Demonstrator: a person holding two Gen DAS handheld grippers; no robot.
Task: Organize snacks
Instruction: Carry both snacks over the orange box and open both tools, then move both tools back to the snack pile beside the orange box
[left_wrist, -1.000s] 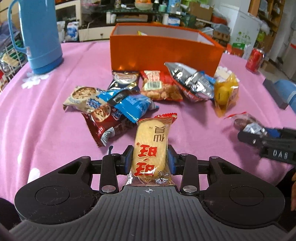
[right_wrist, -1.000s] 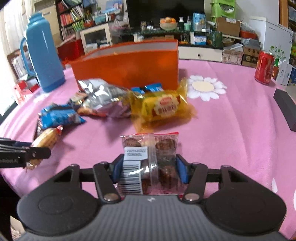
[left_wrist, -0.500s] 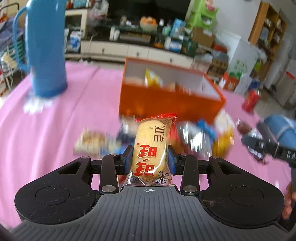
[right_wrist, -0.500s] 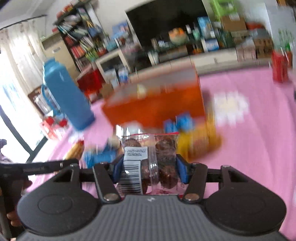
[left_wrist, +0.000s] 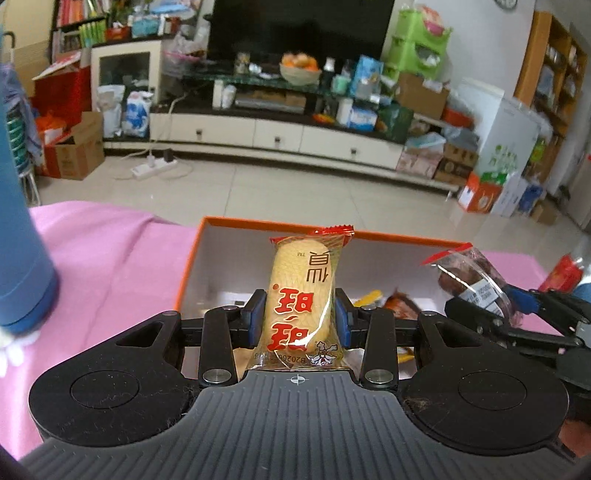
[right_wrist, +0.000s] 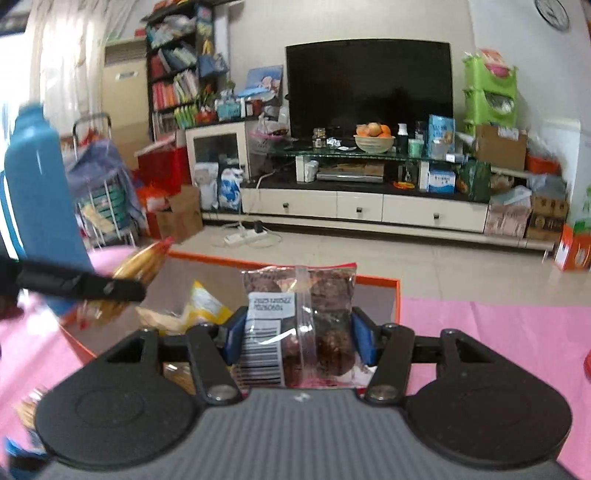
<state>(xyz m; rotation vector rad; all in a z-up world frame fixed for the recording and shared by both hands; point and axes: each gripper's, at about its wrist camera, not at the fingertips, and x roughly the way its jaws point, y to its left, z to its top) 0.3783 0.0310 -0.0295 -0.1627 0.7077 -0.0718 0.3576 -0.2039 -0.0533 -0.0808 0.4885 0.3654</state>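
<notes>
My left gripper (left_wrist: 300, 320) is shut on a yellow rice cracker packet (left_wrist: 304, 295) with red print, held above the open orange box (left_wrist: 236, 223). My right gripper (right_wrist: 297, 338) is shut on a clear bag of brown cookies (right_wrist: 299, 321) with a barcode label, also over the orange box (right_wrist: 397, 295). In the left wrist view the right gripper and its cookie bag (left_wrist: 469, 277) hang at the right, over the box. In the right wrist view the rice cracker packet (right_wrist: 138, 266) shows at the left. Some snacks (right_wrist: 201, 308) lie inside the box.
A tall blue thermos (left_wrist: 22, 258) stands on the pink tablecloth (left_wrist: 110, 258) left of the box. A red can (left_wrist: 561, 273) stands at the far right. A few snack packets (right_wrist: 27, 410) lie low on the left. Beyond the table is a TV cabinet.
Both grippers have lifted from the table and moved forward with their packets, and are now over the orange box. The pile of snacks on the cloth has dropped out of view.
</notes>
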